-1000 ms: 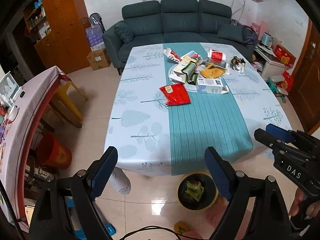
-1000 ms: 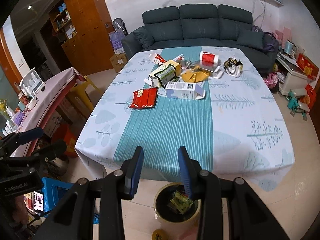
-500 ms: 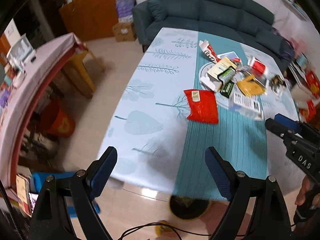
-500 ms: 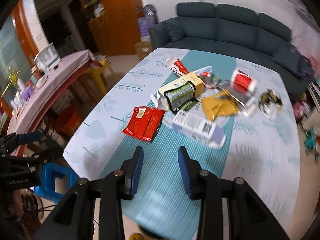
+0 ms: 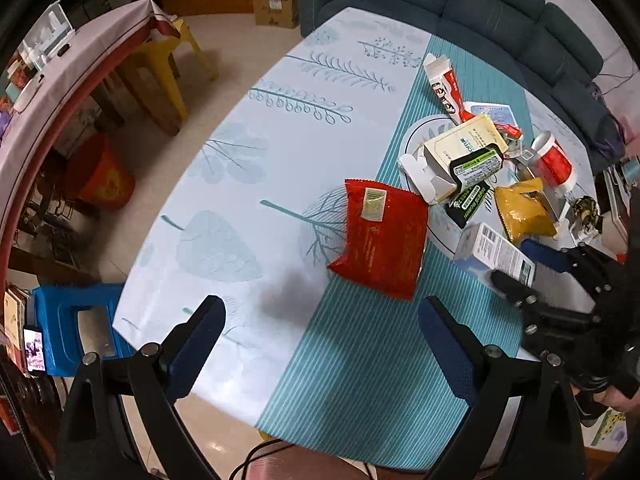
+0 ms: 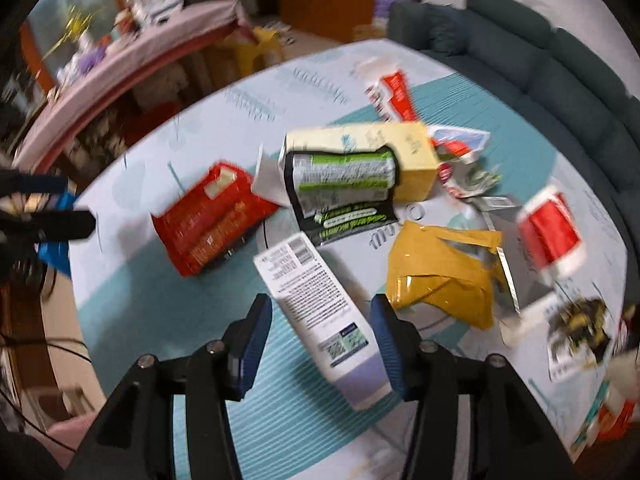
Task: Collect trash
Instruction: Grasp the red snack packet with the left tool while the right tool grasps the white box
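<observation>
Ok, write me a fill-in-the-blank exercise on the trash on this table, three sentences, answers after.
1. The flat snack packet nearest the left gripper is coloured ____.
2. Between the right gripper's opening jaws lies a white ____.
3. The yellow carton has a black and ____ pouch lying on it.

Answers: red; box; green

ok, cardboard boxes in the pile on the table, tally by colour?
white box: 1
yellow box: 1
red-white box: 1
total: 3
</observation>
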`<state>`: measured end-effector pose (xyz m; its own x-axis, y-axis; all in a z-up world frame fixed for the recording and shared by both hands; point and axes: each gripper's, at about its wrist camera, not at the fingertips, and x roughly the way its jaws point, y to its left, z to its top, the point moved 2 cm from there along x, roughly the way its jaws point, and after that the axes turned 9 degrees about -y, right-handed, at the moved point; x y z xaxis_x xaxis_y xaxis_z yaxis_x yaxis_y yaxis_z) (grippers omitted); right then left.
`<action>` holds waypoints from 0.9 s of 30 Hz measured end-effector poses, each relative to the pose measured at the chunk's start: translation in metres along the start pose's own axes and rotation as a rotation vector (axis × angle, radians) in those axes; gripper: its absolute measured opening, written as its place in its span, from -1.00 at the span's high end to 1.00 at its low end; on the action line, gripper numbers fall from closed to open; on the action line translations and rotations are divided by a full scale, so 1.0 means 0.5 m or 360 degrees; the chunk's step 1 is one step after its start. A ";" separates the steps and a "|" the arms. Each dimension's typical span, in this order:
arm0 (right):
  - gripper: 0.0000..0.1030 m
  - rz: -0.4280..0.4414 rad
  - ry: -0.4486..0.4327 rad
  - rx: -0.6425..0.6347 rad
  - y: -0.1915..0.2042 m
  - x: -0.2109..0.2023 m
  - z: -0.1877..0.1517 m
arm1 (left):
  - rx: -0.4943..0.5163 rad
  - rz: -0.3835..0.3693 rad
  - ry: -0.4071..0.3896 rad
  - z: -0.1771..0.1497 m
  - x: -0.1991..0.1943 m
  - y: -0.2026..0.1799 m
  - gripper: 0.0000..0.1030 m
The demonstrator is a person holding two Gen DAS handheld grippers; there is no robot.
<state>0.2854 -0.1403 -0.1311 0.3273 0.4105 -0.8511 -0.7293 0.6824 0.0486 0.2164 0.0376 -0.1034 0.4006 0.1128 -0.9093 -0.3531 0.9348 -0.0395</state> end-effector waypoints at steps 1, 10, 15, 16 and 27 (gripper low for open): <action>-0.01 0.0021 0.0018 -0.0023 0.000 0.011 -0.001 | 0.0005 0.0001 0.0014 0.003 0.006 -0.004 -0.87; 0.31 0.0141 0.0086 0.0075 -0.035 0.049 -0.013 | 0.0152 0.0000 0.0139 0.036 0.106 -0.086 -0.87; 0.31 0.0185 0.0093 0.0307 -0.086 0.046 -0.013 | 0.0203 0.0039 0.0218 0.046 0.163 -0.122 -0.87; 0.31 0.0202 0.0090 0.0345 -0.094 0.044 -0.015 | 0.0199 0.0039 0.0224 0.048 0.169 -0.125 -0.87; 0.31 0.0246 0.0081 0.0399 -0.111 0.036 -0.025 | 0.0169 0.0056 0.0263 0.064 0.233 -0.141 -0.87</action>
<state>0.3242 -0.1782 -0.1560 0.1889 0.4947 -0.8483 -0.5950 0.7449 0.3019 0.3153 -0.0045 -0.1933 0.2421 0.0976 -0.9653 -0.2700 0.9624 0.0296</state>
